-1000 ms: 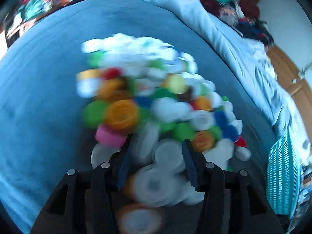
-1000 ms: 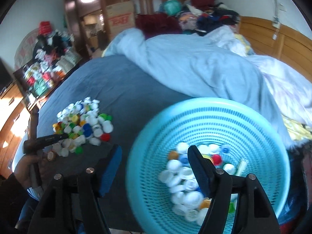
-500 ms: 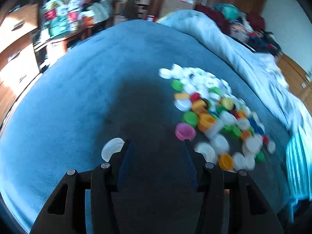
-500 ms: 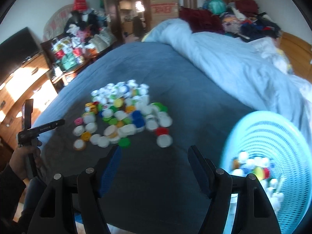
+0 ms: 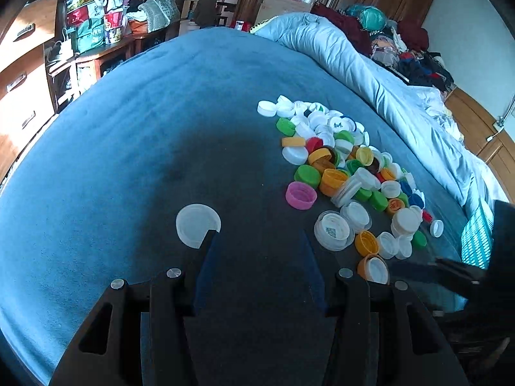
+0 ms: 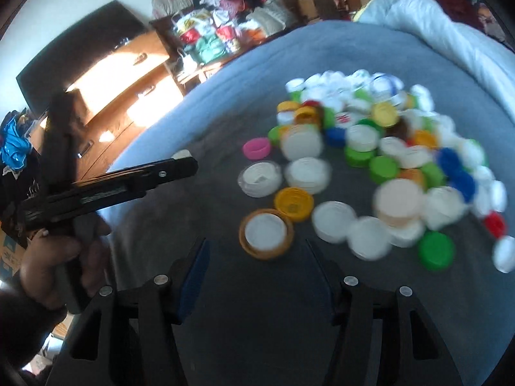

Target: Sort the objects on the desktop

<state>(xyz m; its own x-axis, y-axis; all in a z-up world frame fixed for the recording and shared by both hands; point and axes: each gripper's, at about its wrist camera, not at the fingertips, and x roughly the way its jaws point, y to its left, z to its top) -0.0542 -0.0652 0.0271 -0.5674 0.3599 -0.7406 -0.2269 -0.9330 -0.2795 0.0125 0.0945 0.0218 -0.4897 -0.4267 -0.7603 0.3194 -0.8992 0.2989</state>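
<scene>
The orange cap (image 6: 266, 234) with the white cap nested inside sat at the near edge of the cap pile (image 6: 379, 148), just ahead of my right gripper (image 6: 256, 263). Its jaws had just been closing a little but stood apart with nothing between them, no pad touching the cap. To do this well, I judged I should line both fingers either side of the orange rim, come down low to the blanket (image 6: 225, 112), and squeeze the rim only, so the yellow cap (image 6: 293, 204) just beyond it stays put. My left gripper (image 5: 257, 247) was half open and empty over bare blanket, well left of the pile, one finger overlapping a lone white lid (image 5: 197, 225) in view; contact I could not tell.

The left view showed the pile sharp, plus a strip of the blue basket (image 5: 476, 238) right of the pile. The right view was blurred but showed my left hand (image 6: 61, 257) on its handle.
</scene>
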